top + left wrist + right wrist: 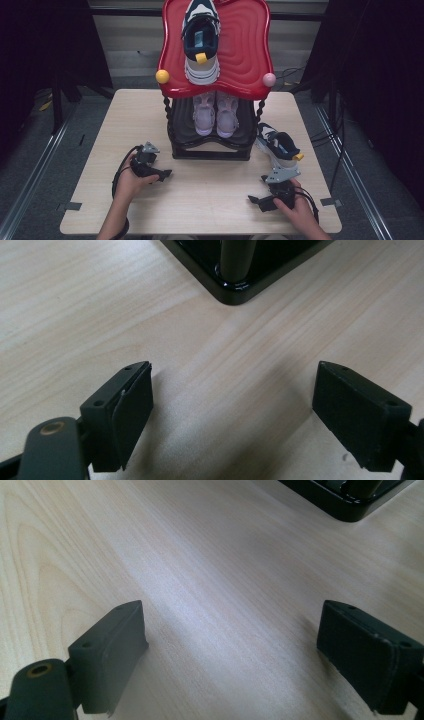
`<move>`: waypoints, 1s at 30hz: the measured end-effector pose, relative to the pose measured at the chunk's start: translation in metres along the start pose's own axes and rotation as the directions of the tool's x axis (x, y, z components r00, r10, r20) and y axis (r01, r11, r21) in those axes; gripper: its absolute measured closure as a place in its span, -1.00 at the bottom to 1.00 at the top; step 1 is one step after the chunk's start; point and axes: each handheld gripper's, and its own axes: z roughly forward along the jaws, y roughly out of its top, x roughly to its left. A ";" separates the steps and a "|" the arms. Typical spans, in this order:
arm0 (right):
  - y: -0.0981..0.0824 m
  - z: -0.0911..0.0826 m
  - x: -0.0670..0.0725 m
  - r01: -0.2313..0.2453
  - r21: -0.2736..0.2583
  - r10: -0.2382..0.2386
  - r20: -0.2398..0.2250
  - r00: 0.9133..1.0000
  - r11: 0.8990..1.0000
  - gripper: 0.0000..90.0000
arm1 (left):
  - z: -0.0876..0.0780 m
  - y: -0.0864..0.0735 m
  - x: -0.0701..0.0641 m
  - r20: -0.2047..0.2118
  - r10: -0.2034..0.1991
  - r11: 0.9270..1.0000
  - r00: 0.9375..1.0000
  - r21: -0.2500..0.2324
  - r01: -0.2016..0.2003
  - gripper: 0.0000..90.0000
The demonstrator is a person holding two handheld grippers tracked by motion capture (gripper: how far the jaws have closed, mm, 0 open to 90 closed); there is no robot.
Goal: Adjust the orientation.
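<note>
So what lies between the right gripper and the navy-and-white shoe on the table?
Bare tabletop in the high view, between the right gripper and the shoe.

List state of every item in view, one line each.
Left gripper: jaws open, nothing between them, over the table.
Right gripper: jaws open, nothing between them.
Navy sneaker: on the rack's red top shelf.
Second navy sneaker: on the table, right of the rack.
Pink sneakers: paired on the lower shelf.

High view above the table (210,200) looking forward-down, both gripper views close over tabletop, sharing rack base (235,287).
</note>
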 end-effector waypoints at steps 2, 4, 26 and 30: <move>0.000 0.000 0.000 0.000 0.000 0.000 0.000 1.000 1.000 -0.74 | 0.001 -0.003 -0.001 -0.011 0.006 1.000 1.000 -0.023 -0.006 -0.66; 0.000 0.000 0.000 0.000 0.000 0.000 0.000 1.000 1.000 -0.74 | 0.001 -0.004 -0.003 -0.017 0.006 0.999 1.000 -0.031 -0.007 -0.67; -0.001 -0.004 -0.002 0.021 0.015 -0.021 -0.020 1.000 1.000 -0.72 | 0.006 -0.012 -0.005 -0.026 0.000 0.994 1.000 -0.105 -0.003 -0.83; -0.002 -0.010 -0.004 0.009 0.039 -0.009 -0.015 1.000 0.999 -0.72 | 0.006 -0.012 -0.006 -0.027 -0.004 0.994 1.000 -0.106 0.001 -0.84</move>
